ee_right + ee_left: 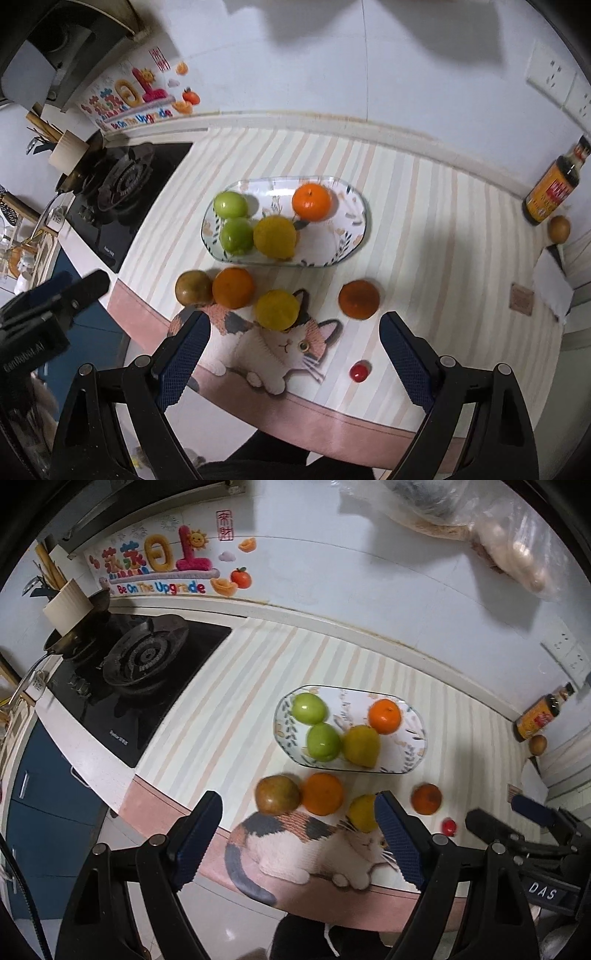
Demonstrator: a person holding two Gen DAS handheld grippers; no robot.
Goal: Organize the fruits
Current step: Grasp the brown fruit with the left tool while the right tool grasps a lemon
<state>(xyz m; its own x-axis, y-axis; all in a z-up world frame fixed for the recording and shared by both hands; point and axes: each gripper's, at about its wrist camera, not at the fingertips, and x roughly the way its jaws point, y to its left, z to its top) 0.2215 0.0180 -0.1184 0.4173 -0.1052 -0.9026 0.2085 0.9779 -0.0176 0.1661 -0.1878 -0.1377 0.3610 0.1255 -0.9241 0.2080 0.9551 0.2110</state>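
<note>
On the striped counter mat [424, 229] sits an oval plate [354, 221] that already carries four fruits: two green apples [231, 204] at its left end, one just in front of the other, a yellow fruit [275, 236] touching the nearer apple, and an orange [311, 202] toward the back right. By the look of it, the task is roughly half done.

Five pieces remain loose on the mat, in front of the plate. From left to right they are a brownish fruit [193, 287], a second orange [232, 288] touching it, a second yellow fruit [277, 309] resting over the printed cat [280, 350], and a darker orange [359, 299] standing apart to the right. A small red fruit [359, 371], perhaps a cherry tomato, lies nearest the counter edge.

Both tongs hang over the front edge of the counter, and neither grips anything. The left gripper [295, 838] is spread wide, its pads framing the brownish fruit, the loose orange and the loose yellow fruit from above. The right gripper [295, 350] is likewise spread wide, with the loose yellow fruit and the darker orange lying ahead between its fingers.

At the far right, near a sauce bottle [554, 182], stands another round brown fruit [558, 229]; whether it belongs to the job I cannot tell. A gas stove [122, 188] lies to the left.
</note>
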